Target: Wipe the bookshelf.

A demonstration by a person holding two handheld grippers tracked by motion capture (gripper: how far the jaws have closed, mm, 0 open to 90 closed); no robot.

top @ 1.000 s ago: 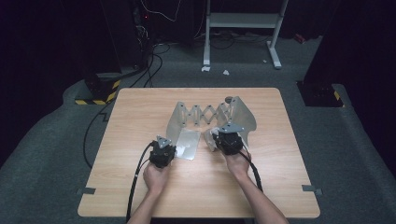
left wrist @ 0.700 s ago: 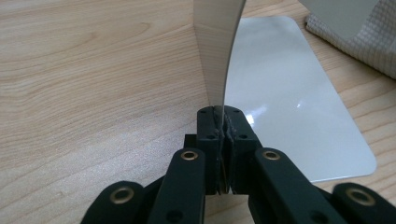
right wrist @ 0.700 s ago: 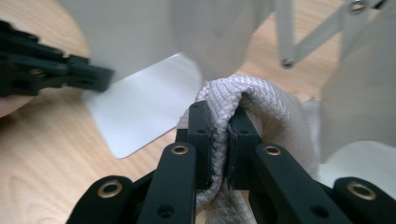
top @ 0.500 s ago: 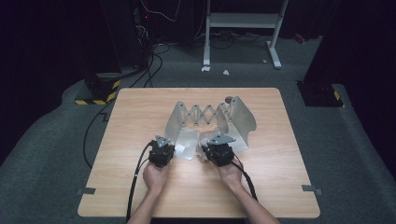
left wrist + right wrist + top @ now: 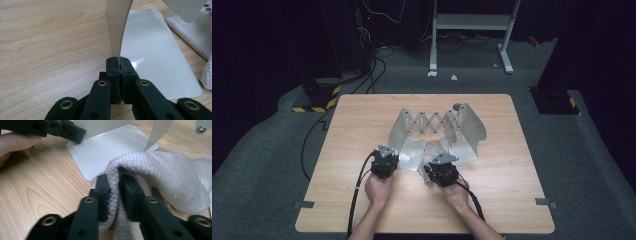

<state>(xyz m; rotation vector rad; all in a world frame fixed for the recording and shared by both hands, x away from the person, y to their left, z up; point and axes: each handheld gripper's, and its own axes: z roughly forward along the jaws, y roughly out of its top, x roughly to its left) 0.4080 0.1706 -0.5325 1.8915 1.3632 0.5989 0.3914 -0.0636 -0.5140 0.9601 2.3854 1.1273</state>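
Evidently the work stood at a pull-out step: the left gripper (image 5: 119,75) was pinched tight on the upright edge of the metal folding rack (image 5: 432,131), steadying it near the middle of the table (image 5: 362,130), while the right gripper (image 5: 113,188) was clamped on a fold of the white quilted cloth (image 5: 160,172) lying just at the rack's base plate, perhaps partly under it. Next, the cloth probably needed drawing toward the near edge while the rack was held firm.

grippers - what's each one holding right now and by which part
The left gripper is shut on the near edge of the upright metal panel of the folding rack. The right gripper is shut on a bunched fold of the white quilted cloth.
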